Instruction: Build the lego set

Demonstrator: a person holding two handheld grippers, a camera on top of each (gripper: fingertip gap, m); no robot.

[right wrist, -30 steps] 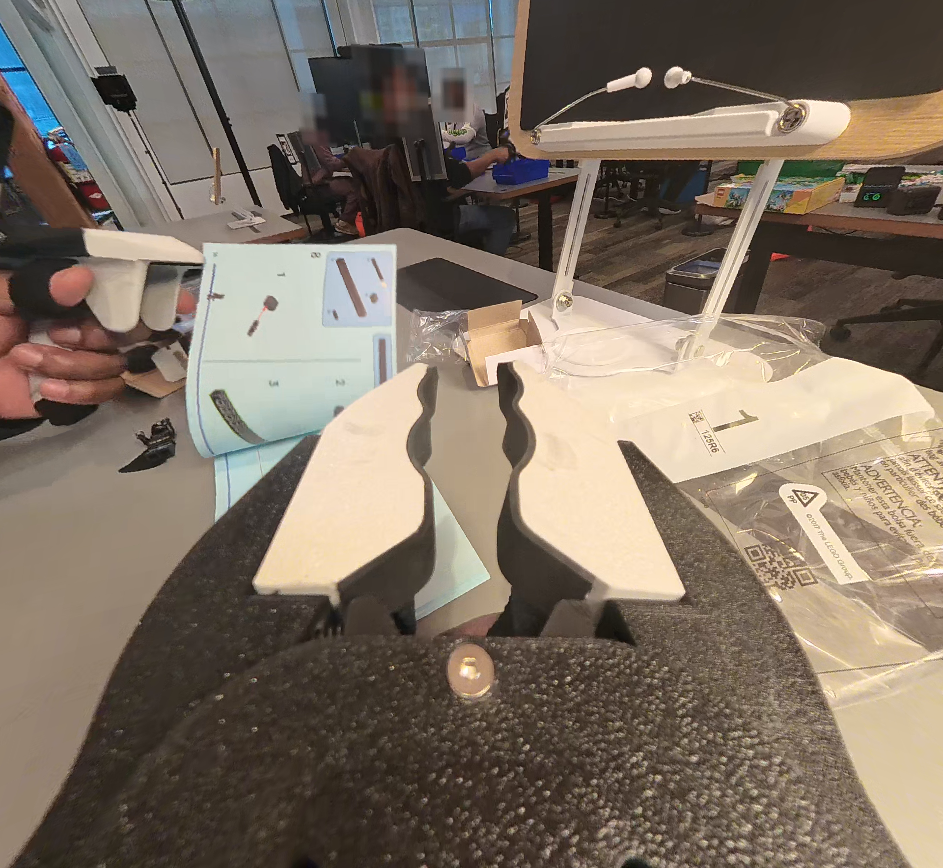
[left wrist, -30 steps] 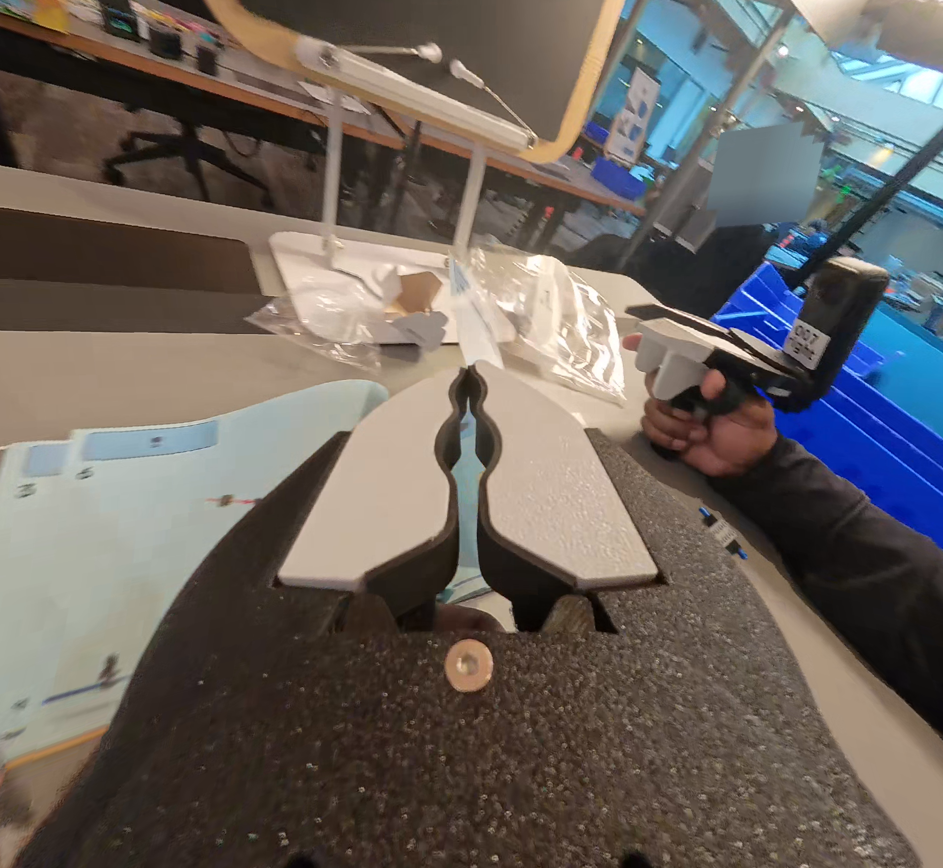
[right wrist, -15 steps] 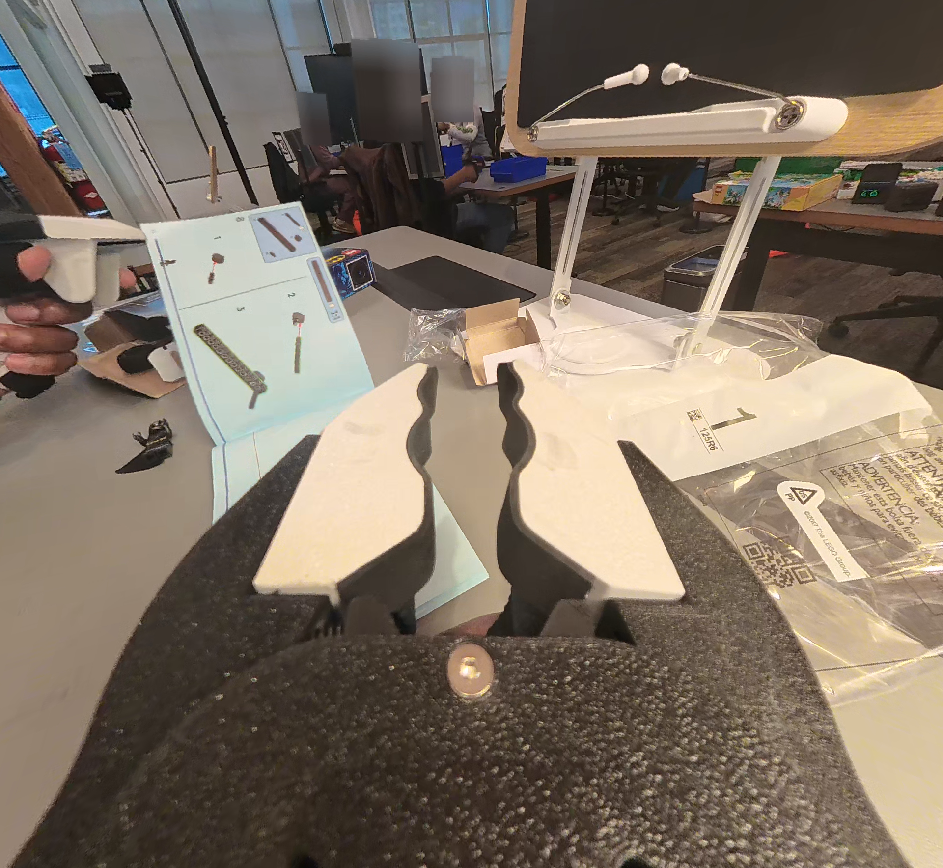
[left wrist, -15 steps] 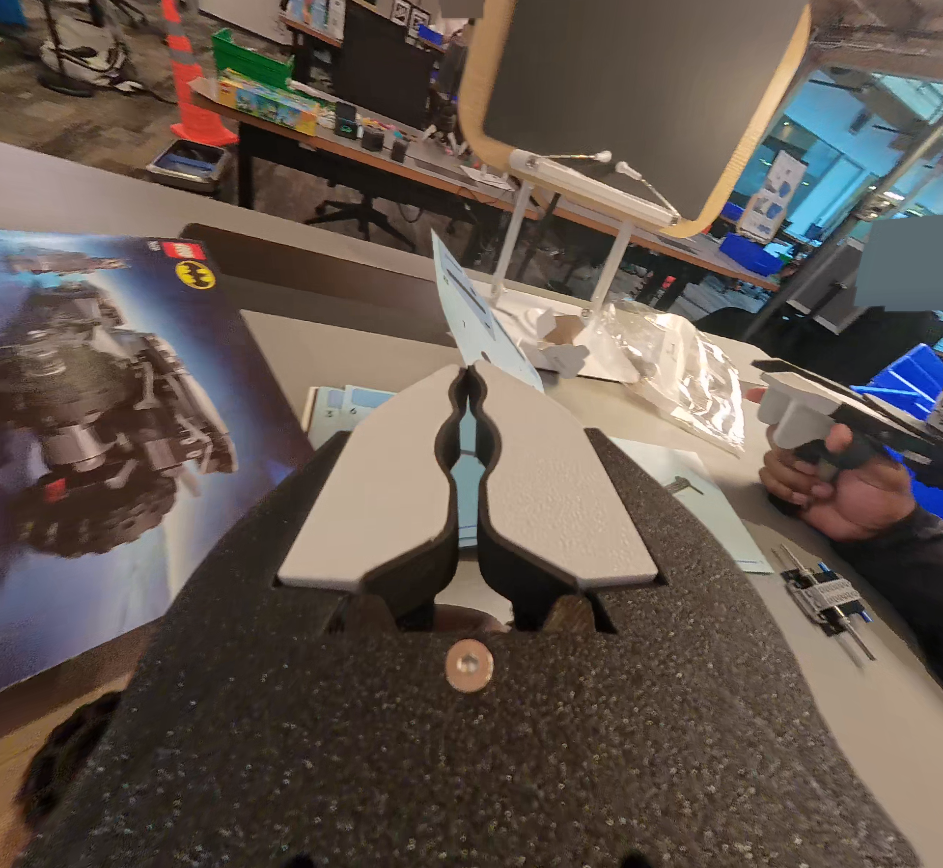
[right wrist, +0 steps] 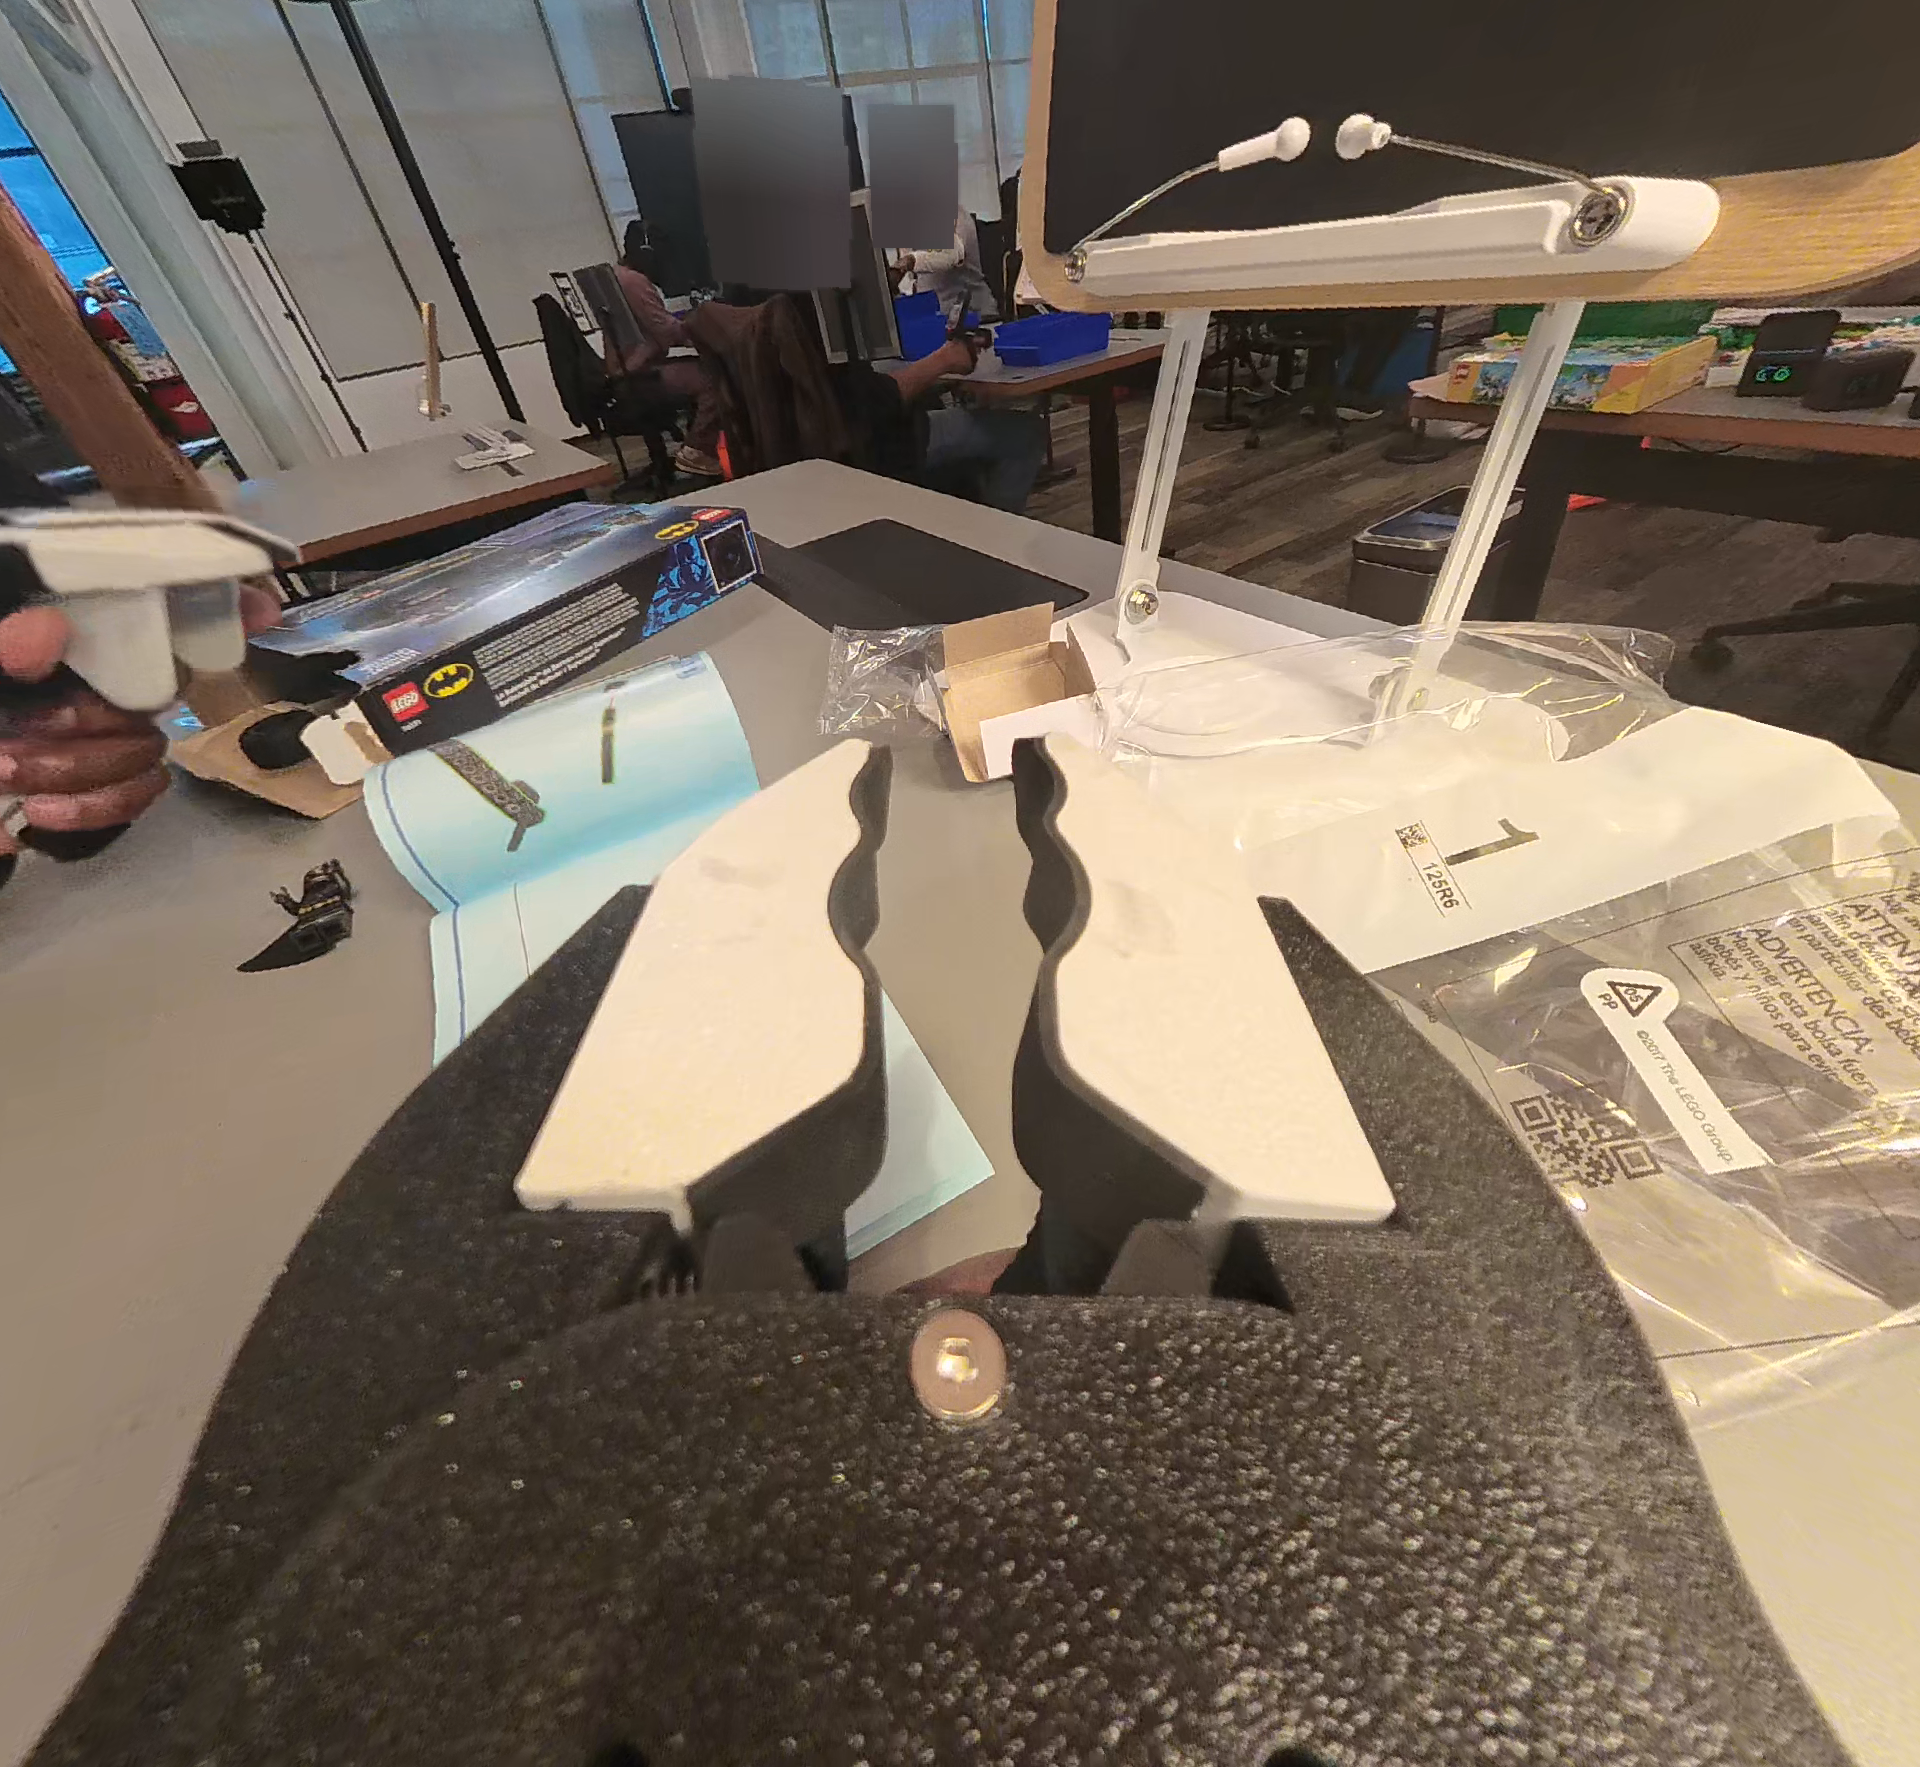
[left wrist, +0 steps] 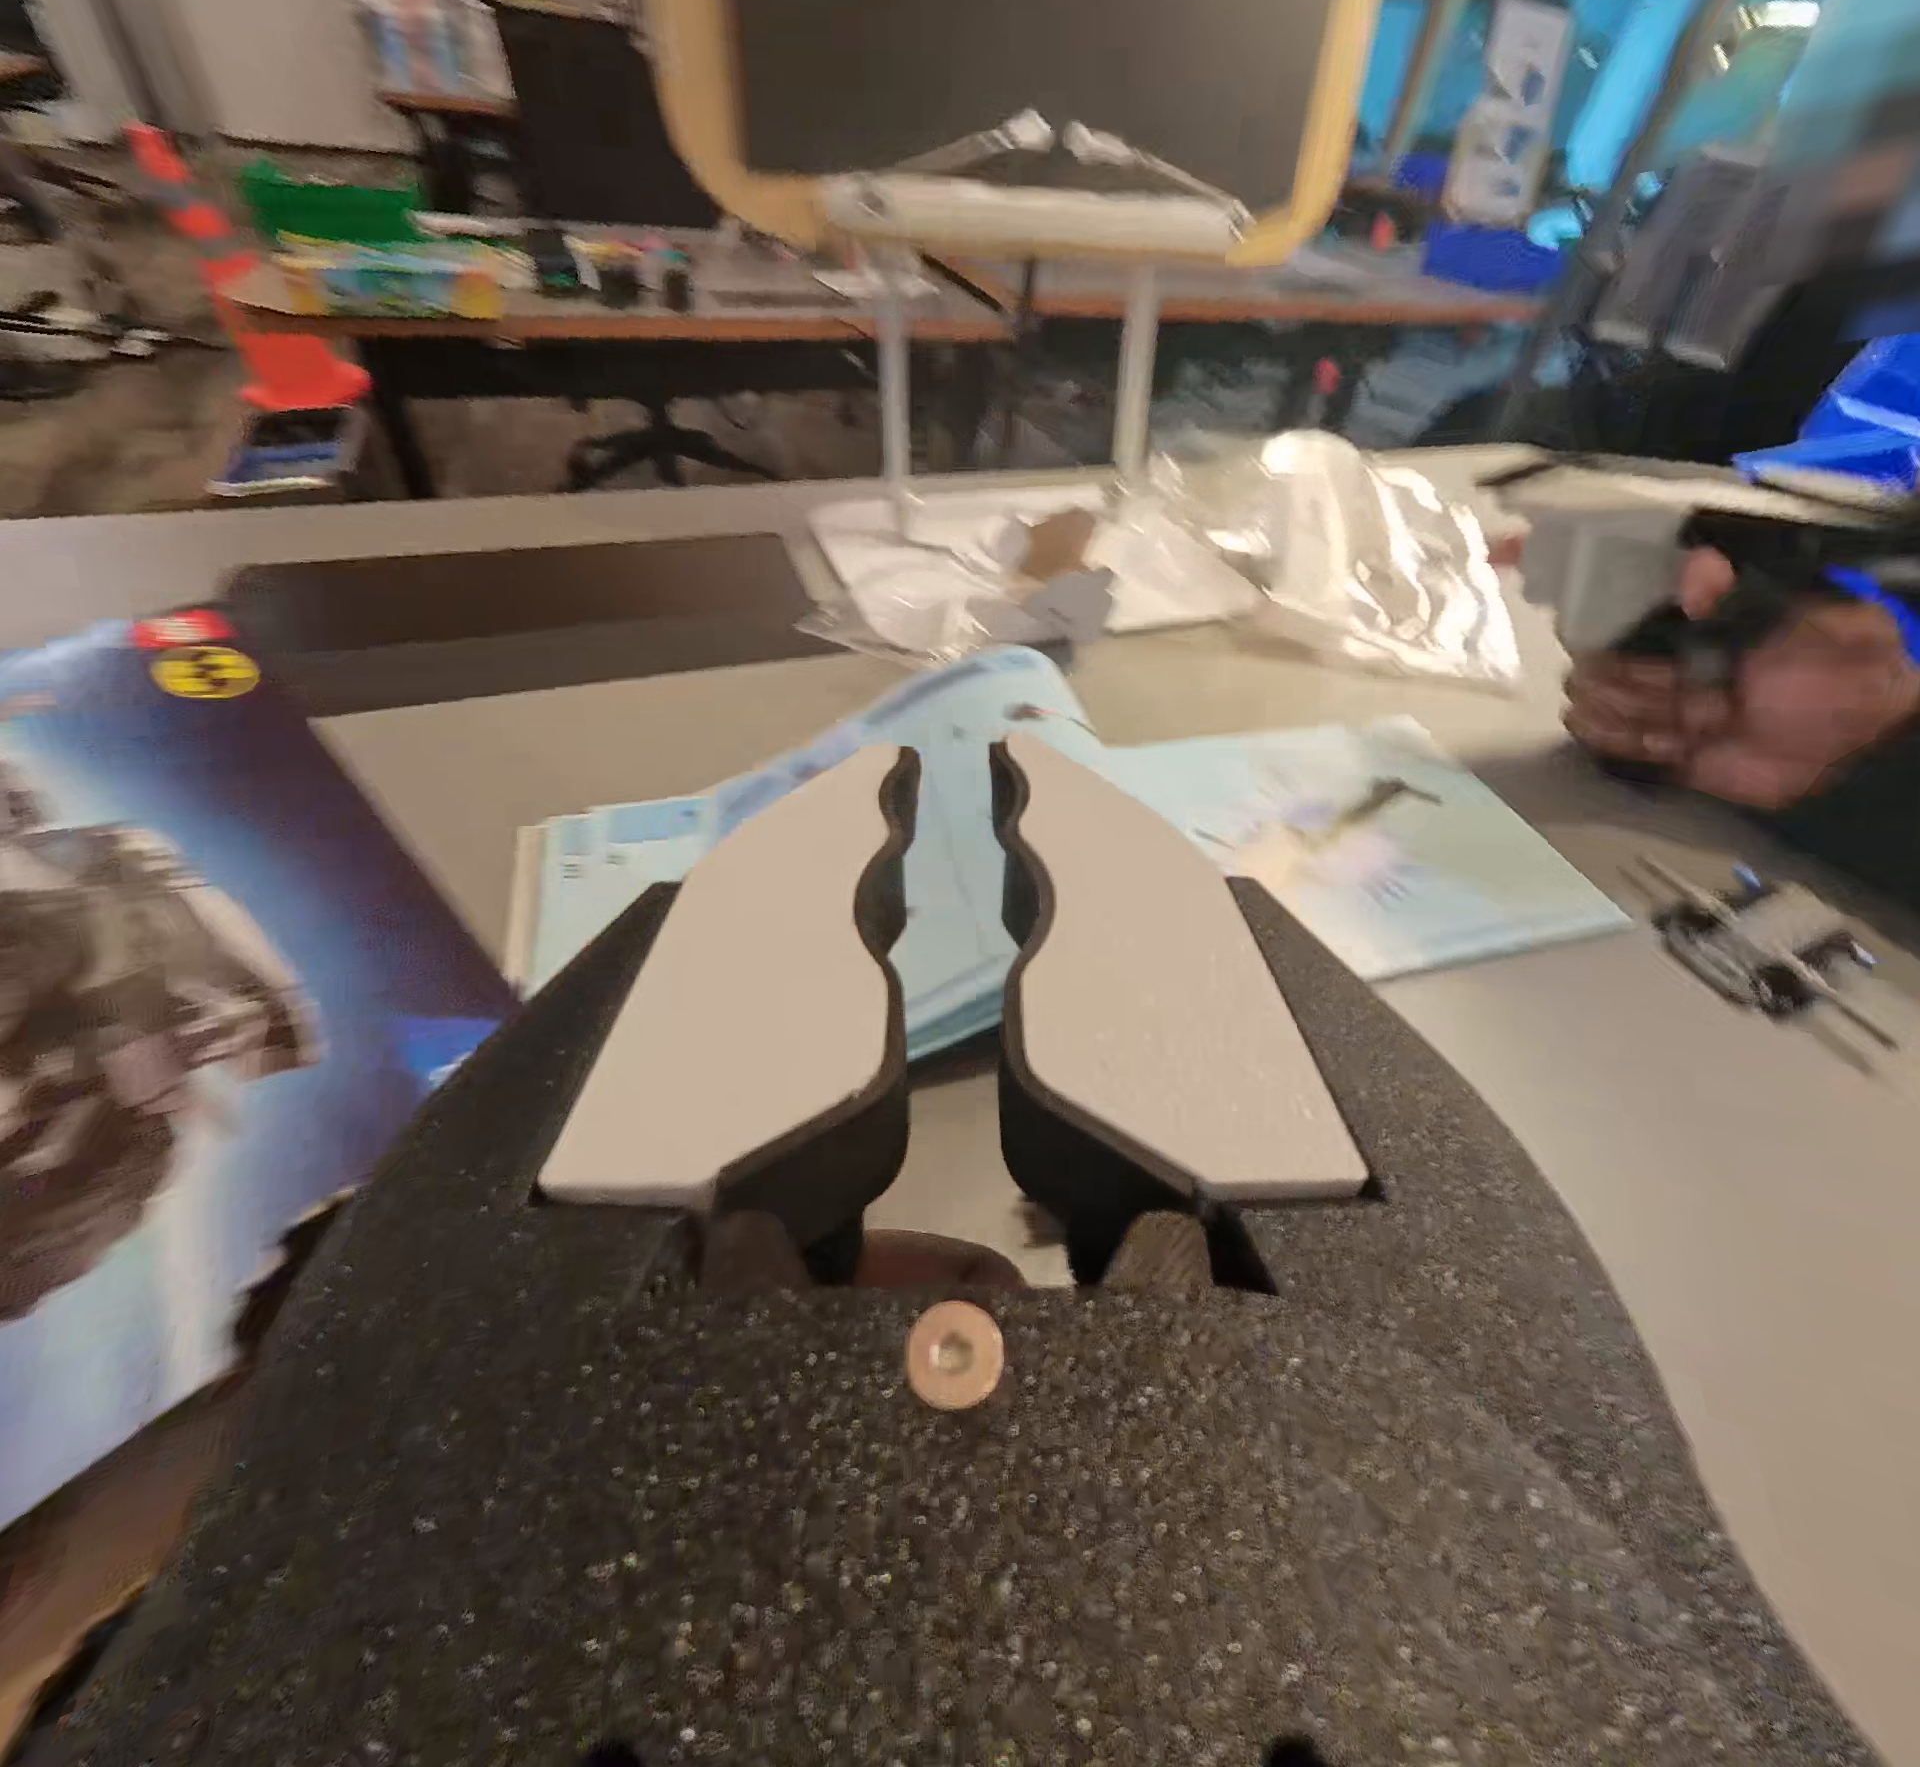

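The main change is at the left claw (left wrist: 954, 761). A moment ago it was pressed together on a lifted page of the light-blue booklet (left wrist: 1351, 865). Now its fingers stand slightly apart and pinch nothing. The freed page arches in a loose curl at 12 o'clock, just beyond the fingertips, while the rest of the booklet lies open on the tabletop (right wrist: 156, 1042). The right claw (right wrist: 951, 756) has not altered. It is spread and empty, hovering over bare tabletop.

The left wrist view is smeared by motion. It shows the big dark picture box (left wrist: 156, 886) at 9 o'clock and the other gripper in a hand at 3 o'clock. It leaves unclear whether the page touches the fingers.

The sharp right wrist view settles that. There the left gripper sits at 9 o'clock, apart from the curled page (right wrist: 582, 782). Only this view shows what lies near the right claw:
- the board stand (right wrist: 1351, 242) at 1 o'clock
- clear plastic bags (right wrist: 1714, 1094) at 3 o'clock
- a small open cardboard carton (right wrist: 1013, 689) at 12 o'clock
- a tiny dark brick piece (right wrist: 312, 896) at 9 o'clock
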